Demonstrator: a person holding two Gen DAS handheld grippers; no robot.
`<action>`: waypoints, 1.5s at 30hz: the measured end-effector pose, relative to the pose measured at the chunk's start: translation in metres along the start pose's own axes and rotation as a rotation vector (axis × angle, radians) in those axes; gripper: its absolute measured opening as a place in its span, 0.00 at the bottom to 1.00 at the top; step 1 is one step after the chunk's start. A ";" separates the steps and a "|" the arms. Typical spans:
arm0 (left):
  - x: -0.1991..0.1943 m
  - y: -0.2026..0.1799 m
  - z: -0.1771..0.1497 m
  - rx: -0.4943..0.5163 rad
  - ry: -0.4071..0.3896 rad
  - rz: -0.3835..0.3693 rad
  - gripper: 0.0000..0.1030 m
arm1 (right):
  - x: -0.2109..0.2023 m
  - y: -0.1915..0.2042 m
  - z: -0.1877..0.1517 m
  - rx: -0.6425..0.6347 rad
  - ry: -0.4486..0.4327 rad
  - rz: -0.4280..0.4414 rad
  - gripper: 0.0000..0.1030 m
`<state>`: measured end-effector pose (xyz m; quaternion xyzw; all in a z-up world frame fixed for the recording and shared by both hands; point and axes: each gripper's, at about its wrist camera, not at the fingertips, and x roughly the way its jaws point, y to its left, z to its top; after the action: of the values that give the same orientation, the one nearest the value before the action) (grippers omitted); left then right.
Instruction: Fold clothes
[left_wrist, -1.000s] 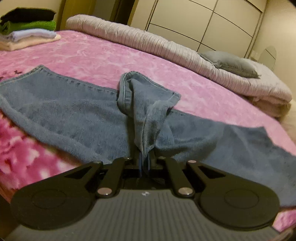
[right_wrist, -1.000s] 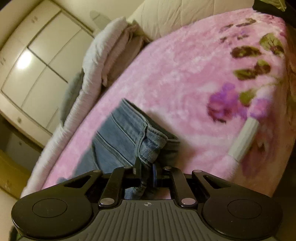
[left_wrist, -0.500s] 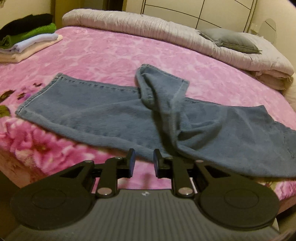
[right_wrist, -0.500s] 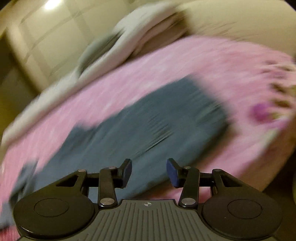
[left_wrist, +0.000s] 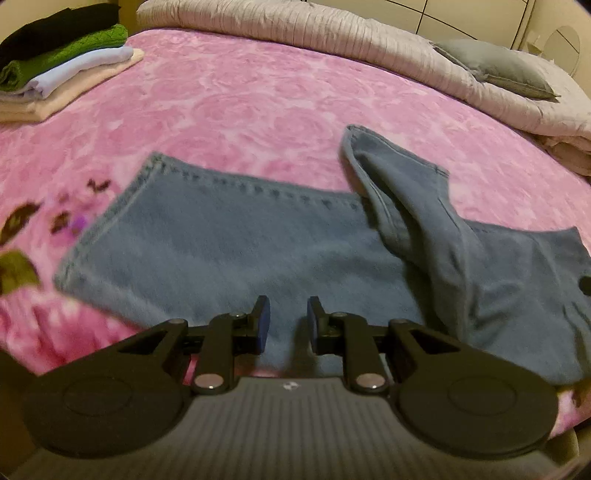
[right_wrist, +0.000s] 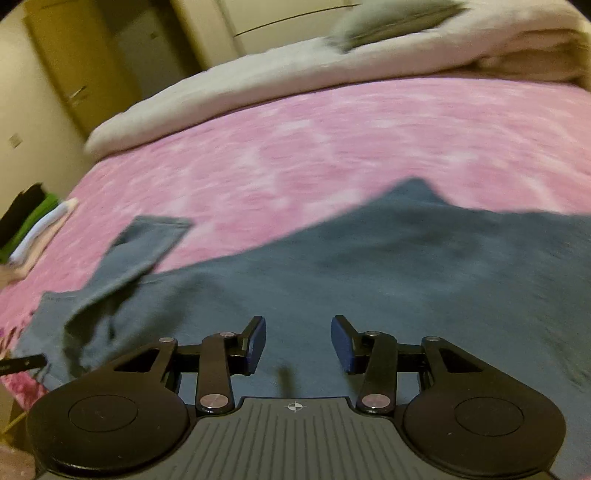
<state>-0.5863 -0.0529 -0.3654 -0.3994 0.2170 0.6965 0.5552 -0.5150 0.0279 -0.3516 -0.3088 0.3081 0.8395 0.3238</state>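
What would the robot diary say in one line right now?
jeans: on pink blanket, one leg crossed over | left gripper: open, empty | right gripper: open, empty | folded pile: far corner

The jeans were a faded blue denim with darker stitching on the hem. The blanket was pink with a rose pattern, and the stack of folded clothes went black, green, lavender, cream.
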 end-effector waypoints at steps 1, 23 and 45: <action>0.003 0.003 0.005 0.006 0.003 -0.005 0.16 | 0.012 0.010 0.006 -0.008 0.005 0.023 0.42; 0.038 0.125 0.071 -0.193 0.012 -0.121 0.17 | 0.149 0.098 0.022 0.605 0.157 0.336 0.22; -0.017 0.182 0.031 -0.244 -0.002 0.074 0.18 | 0.084 0.243 -0.043 -0.364 0.063 0.251 0.10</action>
<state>-0.7675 -0.0929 -0.3598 -0.4550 0.1447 0.7380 0.4769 -0.7298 -0.1189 -0.3611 -0.3475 0.1974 0.9050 0.1459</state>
